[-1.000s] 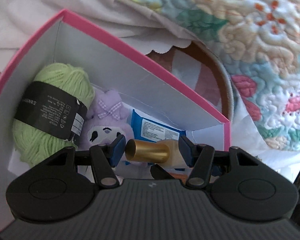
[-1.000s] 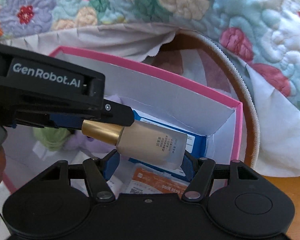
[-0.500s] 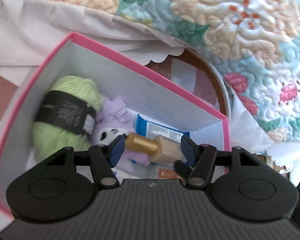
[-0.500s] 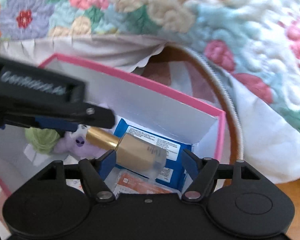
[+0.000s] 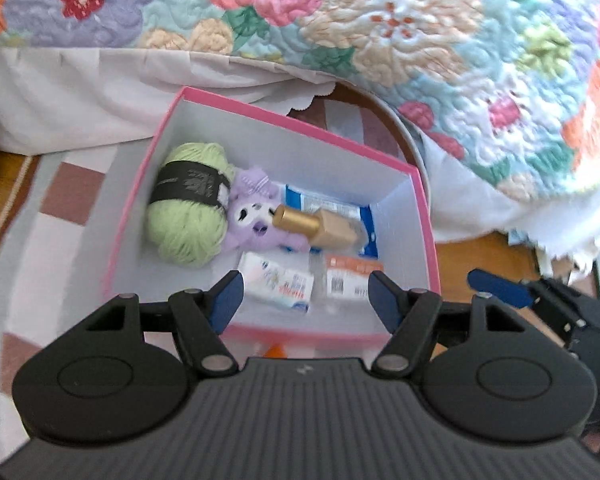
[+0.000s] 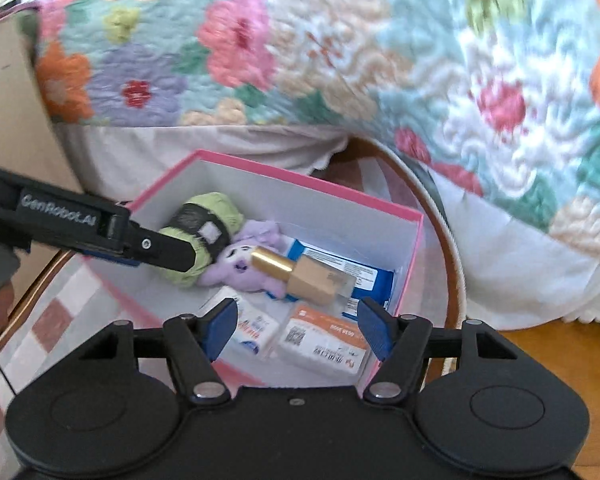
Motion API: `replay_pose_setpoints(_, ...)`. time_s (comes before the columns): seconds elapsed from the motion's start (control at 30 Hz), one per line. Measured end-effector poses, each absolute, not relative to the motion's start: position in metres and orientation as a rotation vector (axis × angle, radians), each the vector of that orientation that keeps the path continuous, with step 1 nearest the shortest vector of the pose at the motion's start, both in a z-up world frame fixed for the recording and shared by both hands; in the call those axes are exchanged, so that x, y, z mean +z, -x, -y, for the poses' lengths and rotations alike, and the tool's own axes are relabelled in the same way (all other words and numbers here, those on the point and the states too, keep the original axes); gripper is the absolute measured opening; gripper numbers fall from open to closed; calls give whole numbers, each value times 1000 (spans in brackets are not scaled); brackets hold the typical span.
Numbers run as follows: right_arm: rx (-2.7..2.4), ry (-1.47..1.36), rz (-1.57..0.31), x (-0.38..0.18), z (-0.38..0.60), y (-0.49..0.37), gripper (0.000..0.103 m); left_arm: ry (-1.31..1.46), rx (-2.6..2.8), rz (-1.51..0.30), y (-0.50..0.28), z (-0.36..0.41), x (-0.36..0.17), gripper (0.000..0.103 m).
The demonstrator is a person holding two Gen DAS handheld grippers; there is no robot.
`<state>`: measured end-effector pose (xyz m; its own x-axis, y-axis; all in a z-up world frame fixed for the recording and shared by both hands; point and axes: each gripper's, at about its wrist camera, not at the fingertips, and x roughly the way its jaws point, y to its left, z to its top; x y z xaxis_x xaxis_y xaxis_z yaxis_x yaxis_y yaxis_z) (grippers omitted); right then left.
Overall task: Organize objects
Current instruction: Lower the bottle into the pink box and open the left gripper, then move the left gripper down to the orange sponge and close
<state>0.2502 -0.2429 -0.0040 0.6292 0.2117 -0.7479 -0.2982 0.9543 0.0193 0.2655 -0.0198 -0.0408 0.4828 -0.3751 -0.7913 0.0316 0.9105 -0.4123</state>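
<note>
A pink box with white inner walls holds a green yarn ball, a purple plush, a blue packet, a white packet and an orange-labelled packet. A gold-capped bottle lies on the plush and blue packet; it also shows in the right wrist view. My left gripper is open and empty above the box's near edge. My right gripper is open and empty, also above the near edge.
The box stands on a checked rug over a wooden floor. A bed with a floral quilt and white skirt rises right behind it. A cardboard panel stands at the left.
The bottle was held between both grippers over the box; now it lies in the box. Both grippers have opened and pulled back and up.
</note>
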Motion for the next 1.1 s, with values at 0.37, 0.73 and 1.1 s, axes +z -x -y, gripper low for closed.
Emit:
replay_pose_setpoints(0.37,420,160,-839,41,212,-168,71,284,-324,-1072,-197,-5,-1,71)
replay_pose_setpoints(0.73,465,174,-848,40,191,-120,83,241,-344,-1056,-145,-12,-13,74)
replay_pose_setpoints(1.1,432,160,-842,-13,188,-120,84,232,-376,-1064,-151,5,-66,75)
